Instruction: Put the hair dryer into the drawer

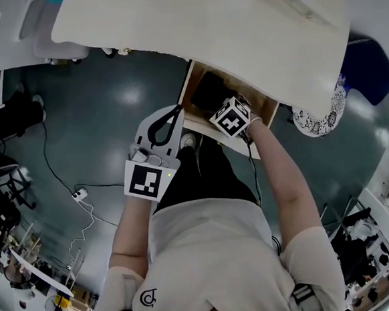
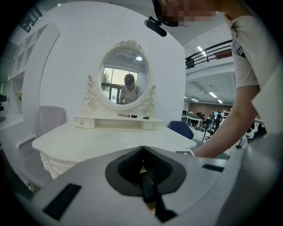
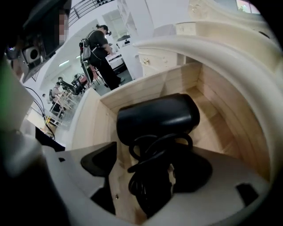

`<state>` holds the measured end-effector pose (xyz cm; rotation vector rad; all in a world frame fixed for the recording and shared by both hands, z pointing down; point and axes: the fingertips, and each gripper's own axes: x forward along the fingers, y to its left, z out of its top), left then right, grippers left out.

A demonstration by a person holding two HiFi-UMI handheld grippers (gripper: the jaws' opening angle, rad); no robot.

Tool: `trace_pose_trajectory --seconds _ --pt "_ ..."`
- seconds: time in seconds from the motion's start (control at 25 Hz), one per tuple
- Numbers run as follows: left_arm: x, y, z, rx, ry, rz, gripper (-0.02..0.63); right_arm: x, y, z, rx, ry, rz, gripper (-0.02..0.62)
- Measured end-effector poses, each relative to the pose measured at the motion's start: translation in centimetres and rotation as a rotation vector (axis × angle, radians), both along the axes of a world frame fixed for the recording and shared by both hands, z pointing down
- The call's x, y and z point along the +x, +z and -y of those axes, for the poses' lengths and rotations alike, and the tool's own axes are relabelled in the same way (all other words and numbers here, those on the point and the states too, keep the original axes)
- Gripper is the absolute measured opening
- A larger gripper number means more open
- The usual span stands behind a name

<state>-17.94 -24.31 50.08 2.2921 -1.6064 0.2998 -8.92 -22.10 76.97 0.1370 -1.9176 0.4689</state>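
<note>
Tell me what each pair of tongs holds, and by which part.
Nothing is held. The right tongs stand open around the hair dryer, which lies in the drawer; the left tongs are shut and empty.

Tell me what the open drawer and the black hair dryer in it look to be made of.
Pale open drawer: bare light wood, probably matt; grain lines and board joints show on its walls. Black hair dryer: likely moulded plastic, smooth semi-gloss; soft highlights along its barrel. Its coiled black cord: looks rubbery.
</note>
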Motion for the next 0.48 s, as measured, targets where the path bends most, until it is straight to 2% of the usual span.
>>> trace_pose_trajectory --seconds 0.28,0.4,0.48 --pt "0.9 -2.0 0.9 0.035 0.002 0.03 0.012 1.3 -4.9 1.5 0.042 0.035 0.058 0.363" --pt "1.8 -3.1 1.2 0.066 0.021 0.051 0.012 1.3 -8.1 3.0 0.136 0.073 0.109 0.261" --pt "2.4 -4.1 1.2 0.085 0.043 0.053 0.012 1.0 -11.1 4.0 0.229 0.116 0.182 0.171"
